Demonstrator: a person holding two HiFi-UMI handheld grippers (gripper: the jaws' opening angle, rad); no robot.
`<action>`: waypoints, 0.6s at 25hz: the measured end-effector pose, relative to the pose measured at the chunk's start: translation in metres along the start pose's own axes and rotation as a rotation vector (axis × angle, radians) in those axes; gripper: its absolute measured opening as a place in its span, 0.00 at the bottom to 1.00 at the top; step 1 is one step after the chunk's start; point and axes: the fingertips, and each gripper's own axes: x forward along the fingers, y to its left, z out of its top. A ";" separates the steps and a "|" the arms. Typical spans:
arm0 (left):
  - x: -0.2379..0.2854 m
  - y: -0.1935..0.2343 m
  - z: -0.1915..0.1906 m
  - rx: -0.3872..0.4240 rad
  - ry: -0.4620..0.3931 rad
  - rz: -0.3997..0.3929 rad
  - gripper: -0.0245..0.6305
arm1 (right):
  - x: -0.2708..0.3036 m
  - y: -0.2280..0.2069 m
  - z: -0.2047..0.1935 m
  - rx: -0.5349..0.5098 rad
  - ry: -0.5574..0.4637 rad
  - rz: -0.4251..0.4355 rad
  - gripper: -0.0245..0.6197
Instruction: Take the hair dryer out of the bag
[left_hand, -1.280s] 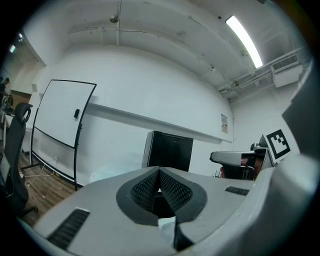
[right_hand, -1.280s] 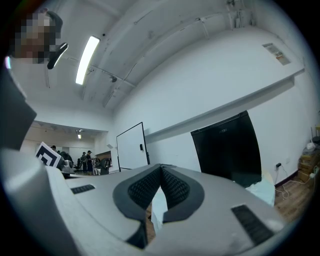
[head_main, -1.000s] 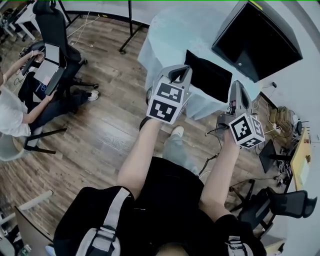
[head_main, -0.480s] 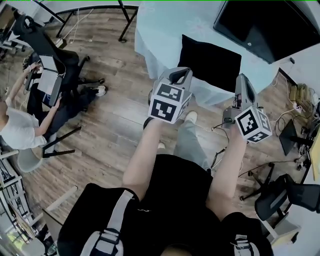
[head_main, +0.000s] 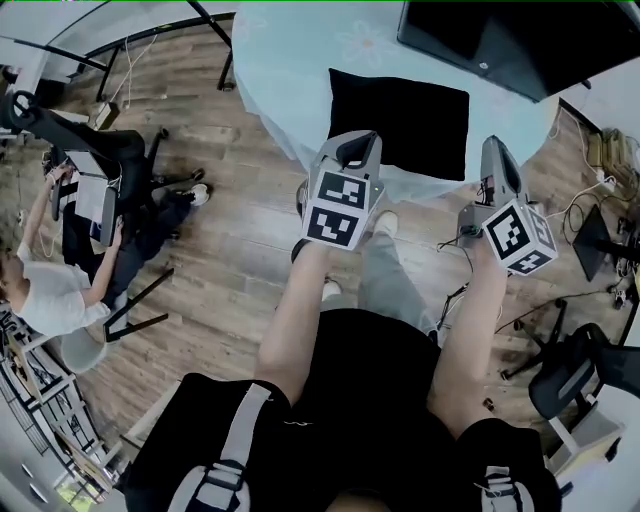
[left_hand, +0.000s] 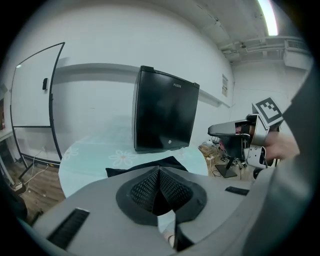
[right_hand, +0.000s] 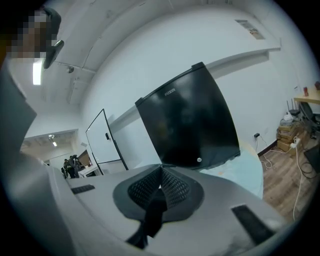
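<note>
An office: a swivel chair (head_main: 572, 368), a whiteboard (left_hand: 32, 95), a large monitor (head_main: 480, 35)

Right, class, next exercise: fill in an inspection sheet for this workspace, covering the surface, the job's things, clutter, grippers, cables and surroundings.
Surface: round table under a pale blue flowered cloth.
Job's things: black bag lies flat on the table; hair dryer not seen.
Clutter: black screen stands behind the bag.
Grippers: left gripper and right gripper are both shut and empty, held in the air and touching nothing.
Cables: loose leads on the floor right of the table.
Surroundings: wooden floor; seated person and office chair at left.
</note>
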 end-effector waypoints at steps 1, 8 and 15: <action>0.007 -0.001 0.000 0.005 0.008 -0.002 0.06 | 0.002 -0.005 0.001 -0.001 0.004 -0.004 0.05; 0.044 -0.012 -0.005 0.026 0.036 -0.011 0.06 | 0.021 -0.038 -0.007 0.015 0.042 -0.013 0.05; 0.076 -0.017 0.010 0.071 0.055 0.007 0.06 | 0.041 -0.094 0.011 0.033 0.037 -0.051 0.05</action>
